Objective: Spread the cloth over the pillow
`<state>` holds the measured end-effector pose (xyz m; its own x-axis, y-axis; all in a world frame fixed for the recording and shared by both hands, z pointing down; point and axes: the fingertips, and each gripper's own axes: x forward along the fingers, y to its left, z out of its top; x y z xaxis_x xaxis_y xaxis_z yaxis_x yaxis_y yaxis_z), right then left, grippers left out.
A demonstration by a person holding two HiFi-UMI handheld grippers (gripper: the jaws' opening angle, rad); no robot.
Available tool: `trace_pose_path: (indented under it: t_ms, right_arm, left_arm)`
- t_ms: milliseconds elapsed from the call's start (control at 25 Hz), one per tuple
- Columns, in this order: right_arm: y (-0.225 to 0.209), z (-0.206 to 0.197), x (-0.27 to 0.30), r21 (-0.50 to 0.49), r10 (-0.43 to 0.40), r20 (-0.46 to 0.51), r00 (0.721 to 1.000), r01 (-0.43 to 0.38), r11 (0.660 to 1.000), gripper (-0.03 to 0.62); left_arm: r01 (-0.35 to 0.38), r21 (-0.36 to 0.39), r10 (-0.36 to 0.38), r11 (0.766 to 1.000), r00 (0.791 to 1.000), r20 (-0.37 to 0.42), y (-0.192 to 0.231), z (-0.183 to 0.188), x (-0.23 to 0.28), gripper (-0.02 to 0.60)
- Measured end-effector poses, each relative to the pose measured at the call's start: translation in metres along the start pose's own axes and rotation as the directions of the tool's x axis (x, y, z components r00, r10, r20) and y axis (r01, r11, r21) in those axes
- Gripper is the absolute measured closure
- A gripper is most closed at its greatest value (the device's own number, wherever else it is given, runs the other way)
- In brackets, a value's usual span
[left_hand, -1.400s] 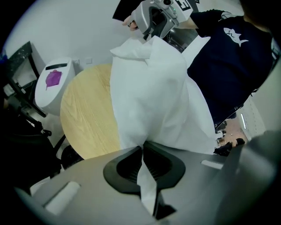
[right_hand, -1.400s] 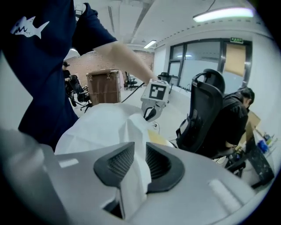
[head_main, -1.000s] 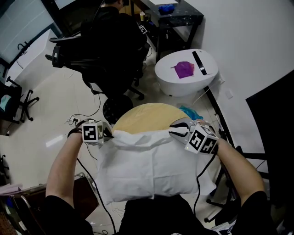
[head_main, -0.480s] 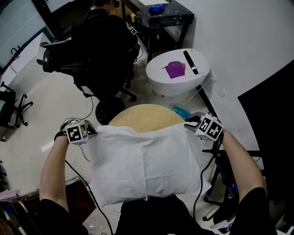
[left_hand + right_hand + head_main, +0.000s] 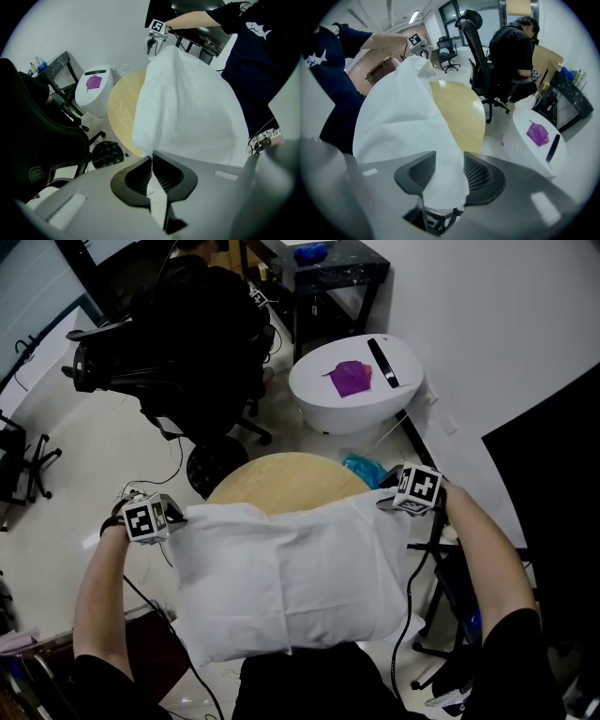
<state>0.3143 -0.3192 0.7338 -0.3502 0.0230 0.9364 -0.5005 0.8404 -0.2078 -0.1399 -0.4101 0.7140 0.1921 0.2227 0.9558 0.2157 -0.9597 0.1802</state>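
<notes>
head view: the white cloth [image 5: 291,577] hangs as one plump sheet between my two hands, in front of my body. its far edge reaches over the near rim of the round wooden table [image 5: 281,479]. i cannot tell the pillow apart from the cloth.

my left gripper [image 5: 165,517] is at the cloth's far left corner and my right gripper [image 5: 397,500] at its far right corner, both pointing steeply down. the top edge runs between them with a slight sag.

in the left gripper view my jaws are pressed together on a thin fold of the corner, and the cloth fans out from them toward the other gripper.

in the right gripper view my jaws have just been opening. they now stand well apart, and the other corner lies loose in the gap, bunched toward the base. the ribbed pads do not press on it.

beyond the wooden table a low white round table [image 5: 323,404] carries a purple rag [image 5: 350,377] and a black bar [image 5: 381,362]. something blue [image 5: 361,468] lies on the floor between the two tables. a black office chair [image 5: 150,371] stands to the far left, with a person seated at a desk behind it.
</notes>
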Motion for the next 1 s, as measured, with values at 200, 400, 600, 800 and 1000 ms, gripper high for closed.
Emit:
trace_pose_path:
  t_ms: [200, 400, 600, 800, 1000]
  right_arm:
    - [-0.004, -0.003, 0.014, 0.04, 0.111, 0.001, 0.994, -0.111, 0.993, 0.358]
    - [-0.003, -0.007, 0.031, 0.083, 0.229, -0.028, 0.973, -0.226, 0.971, 0.358]
    - [0.012, -0.008, 0.036, 0.109, 0.323, -0.056, 0.945, -0.316, 0.943, 0.467]
    - [0.015, -0.003, 0.026, 0.051, 0.287, -0.045, 0.957, -0.285, 0.957, 0.588]
    - [0.0, -0.002, 0.009, 0.046, 0.217, -0.03, 0.976, -0.215, 0.976, 0.588]
  left_arm:
    - [0.033, -0.011, -0.033, 0.999, 0.999, -0.017, -0.007, -0.002, 0.008, 0.581]
    - [0.053, -0.026, -0.053, 0.998, 0.998, -0.03, -0.009, -0.003, 0.014, 0.581]
    - [0.059, -0.035, -0.06, 0.998, 0.998, -0.033, -0.008, -0.004, 0.017, 0.581]
    - [0.053, -0.036, -0.055, 0.998, 0.998, -0.037, -0.004, -0.005, 0.013, 0.581]
    - [0.024, -0.039, -0.025, 0.999, 0.999, -0.042, 0.004, -0.01, 0.004, 0.581]
